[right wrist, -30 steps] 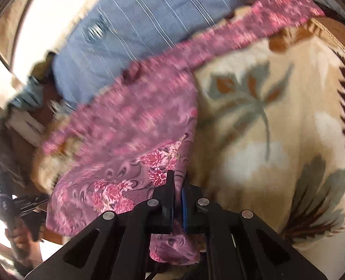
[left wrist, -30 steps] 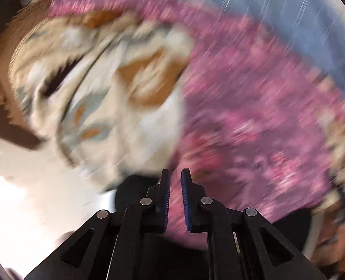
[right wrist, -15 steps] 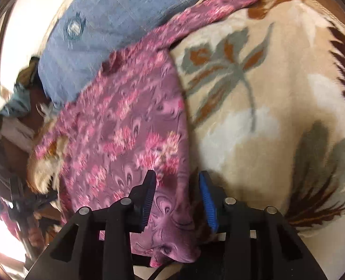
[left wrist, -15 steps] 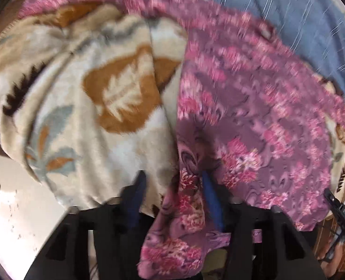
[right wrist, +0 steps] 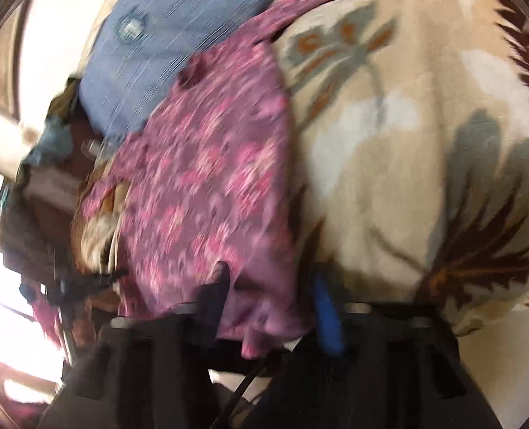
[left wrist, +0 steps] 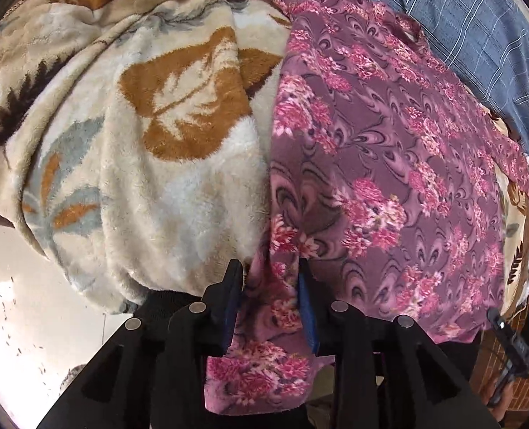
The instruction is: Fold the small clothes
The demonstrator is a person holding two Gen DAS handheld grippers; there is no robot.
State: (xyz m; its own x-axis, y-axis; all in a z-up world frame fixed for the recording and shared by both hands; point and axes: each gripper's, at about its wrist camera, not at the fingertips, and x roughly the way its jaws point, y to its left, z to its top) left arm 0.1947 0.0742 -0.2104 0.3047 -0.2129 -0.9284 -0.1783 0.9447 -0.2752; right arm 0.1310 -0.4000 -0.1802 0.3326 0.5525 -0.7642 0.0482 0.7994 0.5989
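Note:
A purple garment with pink flowers [left wrist: 389, 164] lies spread over a cream leaf-patterned blanket [left wrist: 150, 150]. Its near corner hangs over the blanket's edge between the fingers of my left gripper [left wrist: 269, 279], which is open around the cloth. In the right wrist view, which is blurred, the same garment [right wrist: 207, 186] hangs down at its other near corner between the spread fingers of my right gripper [right wrist: 269, 286], also open. The blanket [right wrist: 407, 164] fills the right of that view.
A blue striped pillow lies behind the garment [left wrist: 471, 25] [right wrist: 171, 28]. A pale floor [left wrist: 21, 321] shows below the blanket's hanging edge. The other gripper appears at each view's outer edge [left wrist: 511, 350] [right wrist: 67, 282]. Clutter and a bright window lie left [right wrist: 10, 307].
Both grippers have opened: the right let go of the garment corner it held, and the left, shut and clear a second ago, now stands open around the other corner. The garment has settled flat.

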